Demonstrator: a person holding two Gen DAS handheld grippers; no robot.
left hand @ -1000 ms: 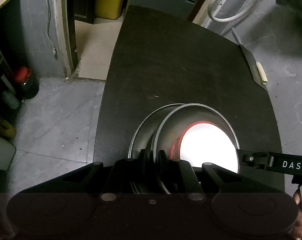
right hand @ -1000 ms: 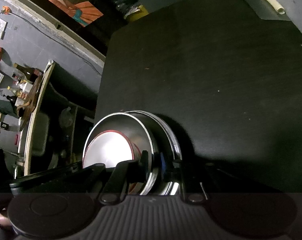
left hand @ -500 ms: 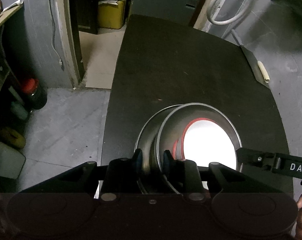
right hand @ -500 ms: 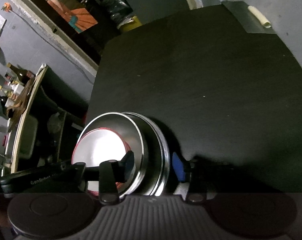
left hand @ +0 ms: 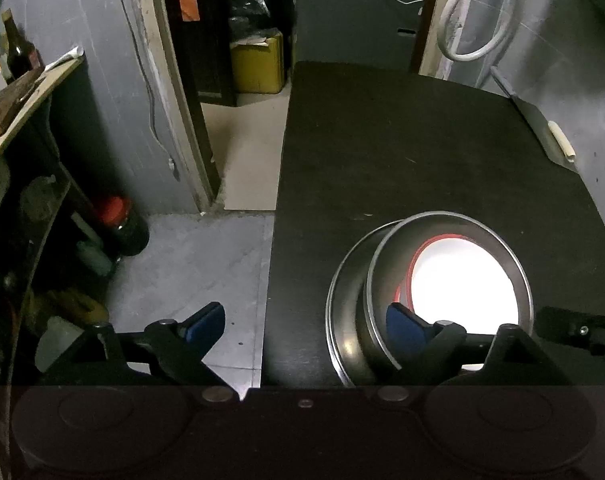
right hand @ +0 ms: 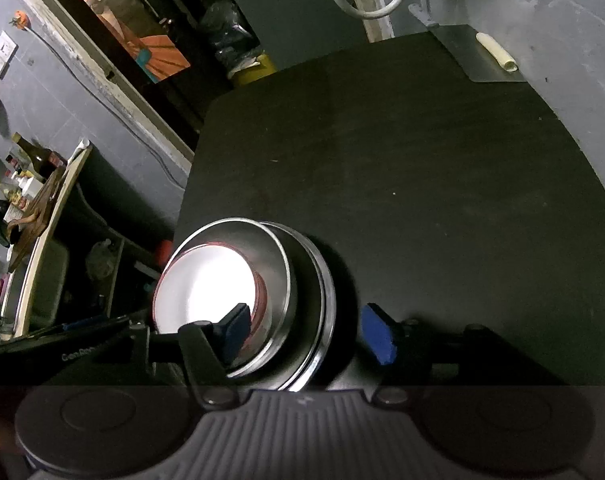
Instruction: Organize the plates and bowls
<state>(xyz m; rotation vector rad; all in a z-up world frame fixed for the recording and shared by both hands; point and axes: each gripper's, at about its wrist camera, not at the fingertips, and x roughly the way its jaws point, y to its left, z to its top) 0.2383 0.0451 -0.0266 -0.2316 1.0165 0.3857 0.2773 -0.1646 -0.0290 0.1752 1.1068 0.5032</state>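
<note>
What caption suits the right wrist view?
Open right gripper straddles the rim of nested steel bowls on a black table.

Two nested steel bowls [left hand: 448,280] sit near the table's left edge; a red-rimmed white plate [left hand: 462,280] lies inside.

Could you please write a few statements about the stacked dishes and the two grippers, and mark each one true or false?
1. The steel bowls sit nested on the black table. True.
2. The left gripper is clamped on a rim. False: it is open.
3. A red-rimmed white plate lies inside the inner bowl. True.
4. The right gripper is shut. False: its fingers straddle the stack's edge, open.
</note>
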